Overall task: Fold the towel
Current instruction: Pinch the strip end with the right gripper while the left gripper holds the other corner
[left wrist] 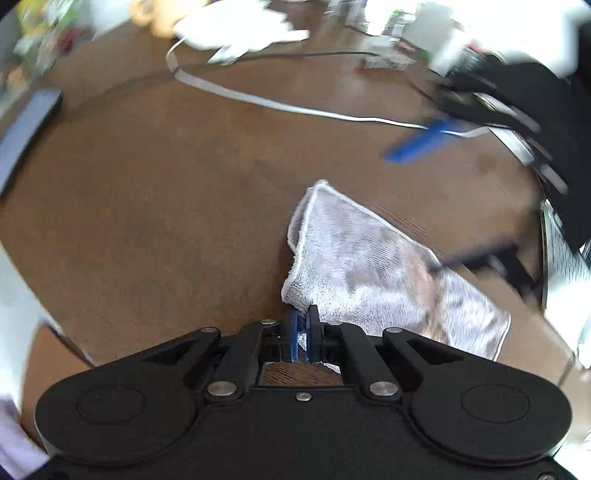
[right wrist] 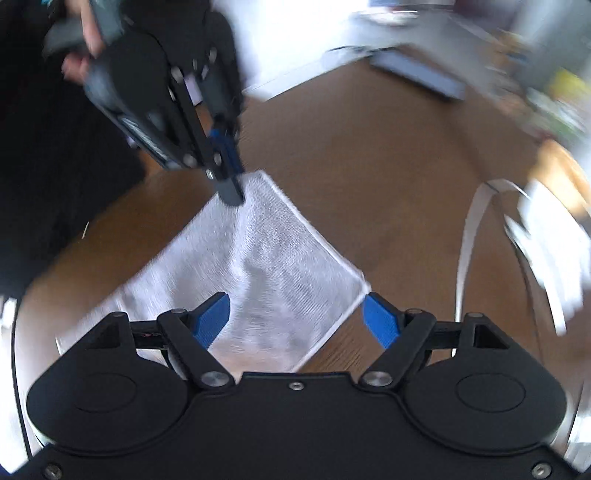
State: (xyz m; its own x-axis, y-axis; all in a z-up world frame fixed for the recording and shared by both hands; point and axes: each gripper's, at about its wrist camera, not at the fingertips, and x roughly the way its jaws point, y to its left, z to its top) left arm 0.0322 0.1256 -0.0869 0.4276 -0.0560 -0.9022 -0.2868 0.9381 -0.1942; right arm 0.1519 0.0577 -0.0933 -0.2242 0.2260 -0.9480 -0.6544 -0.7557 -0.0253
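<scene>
A small white-grey terry towel point(left wrist: 373, 273) lies on the brown wooden table point(left wrist: 166, 221), partly folded over itself. My left gripper point(left wrist: 301, 314) is shut on the towel's near corner, pinched between its blue pads. The right wrist view shows the same towel point(right wrist: 273, 266) spread below, with the left gripper point(right wrist: 231, 188) holding its far corner. My right gripper point(right wrist: 295, 306) is open just above the towel's near part, its blue fingers point(right wrist: 214, 317) wide apart and empty. The right gripper shows blurred at the right of the left wrist view point(left wrist: 417, 142).
A flat white strap or cable point(left wrist: 258, 101) curves across the far table. White cloths point(left wrist: 240, 29) and clutter sit at the far edge. A dark flat device point(left wrist: 26, 125) lies at the left. A laptop point(left wrist: 565, 254) stands at the right.
</scene>
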